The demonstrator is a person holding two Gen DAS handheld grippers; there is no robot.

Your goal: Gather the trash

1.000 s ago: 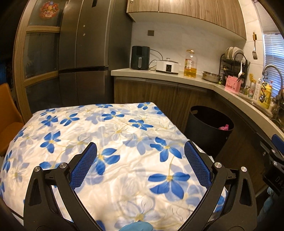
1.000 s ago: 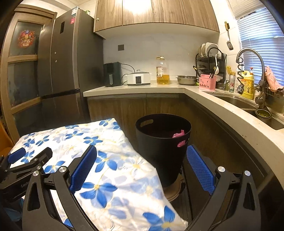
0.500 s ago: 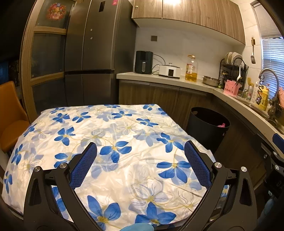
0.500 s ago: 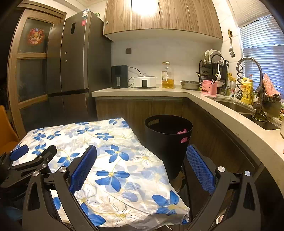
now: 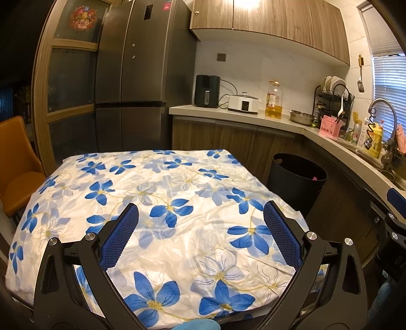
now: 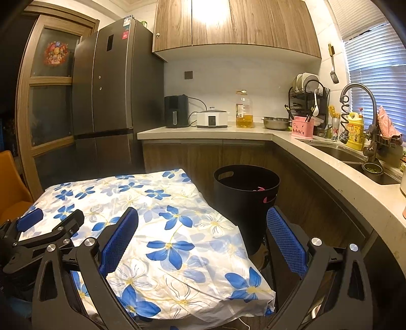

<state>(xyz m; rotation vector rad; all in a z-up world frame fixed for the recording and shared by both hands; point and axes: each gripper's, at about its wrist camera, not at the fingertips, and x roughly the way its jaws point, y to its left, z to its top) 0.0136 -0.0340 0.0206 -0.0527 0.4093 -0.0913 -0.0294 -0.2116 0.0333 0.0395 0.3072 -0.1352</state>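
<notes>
I've pulled both views back and up; left gripper [image 5: 200,236] and right gripper [image 6: 203,236] gape wide, empty. No trash on the floral table [image 5: 177,182]; pink scrap sits in the black bin [image 6: 247,187]. Looks finished.

We are looking at a glossy, slightly crinkled white plastic tablecloth with blue flowers [image 5: 162,193], catching the light across the whole table. We are seeing matt black plastic on the round trash bin [image 6: 243,203] beside the table's right edge. Brushed dark metal is showing on the tall fridge [image 5: 142,76], wood grain on the upper cabinets [image 6: 228,22], and smooth pale stone on the counter [image 6: 330,165]. A shiny steel bowl [image 6: 275,123] is resting near the counter's corner.
</notes>
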